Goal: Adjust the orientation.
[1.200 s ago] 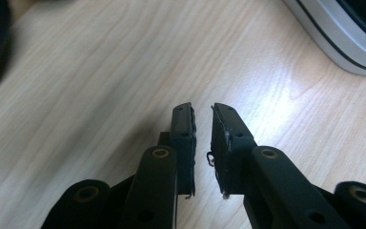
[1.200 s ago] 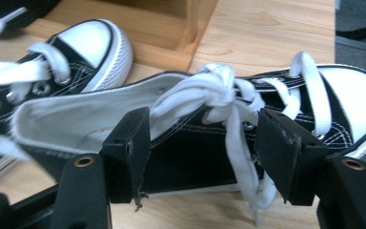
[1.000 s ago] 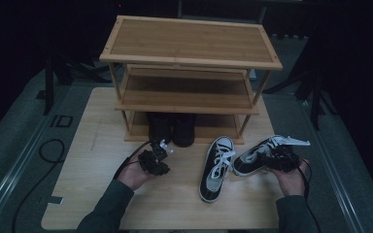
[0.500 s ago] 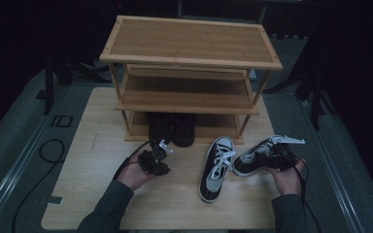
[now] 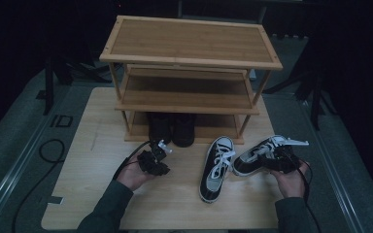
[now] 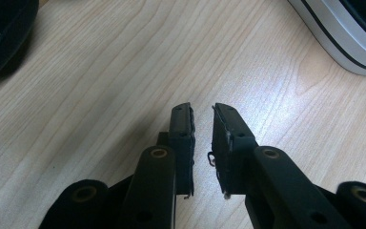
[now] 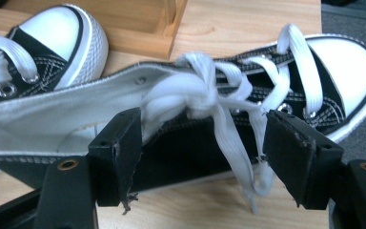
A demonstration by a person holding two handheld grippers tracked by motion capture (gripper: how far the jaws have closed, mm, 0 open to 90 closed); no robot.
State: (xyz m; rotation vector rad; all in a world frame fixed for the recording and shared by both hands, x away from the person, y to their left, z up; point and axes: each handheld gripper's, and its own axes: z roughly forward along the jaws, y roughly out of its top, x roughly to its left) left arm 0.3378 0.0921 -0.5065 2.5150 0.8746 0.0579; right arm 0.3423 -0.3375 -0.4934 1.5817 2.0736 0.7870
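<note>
No readable brand or label on either sneaker, shelf rack, tabletop or gripper jaws, no numbers, no signs

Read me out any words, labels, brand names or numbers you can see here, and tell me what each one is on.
"ID": dark marking on the grey floor left of the table; the reading is uncertain at this size.
No readable text on the sneakers, the wooden shoe rack or the black boots.
</note>
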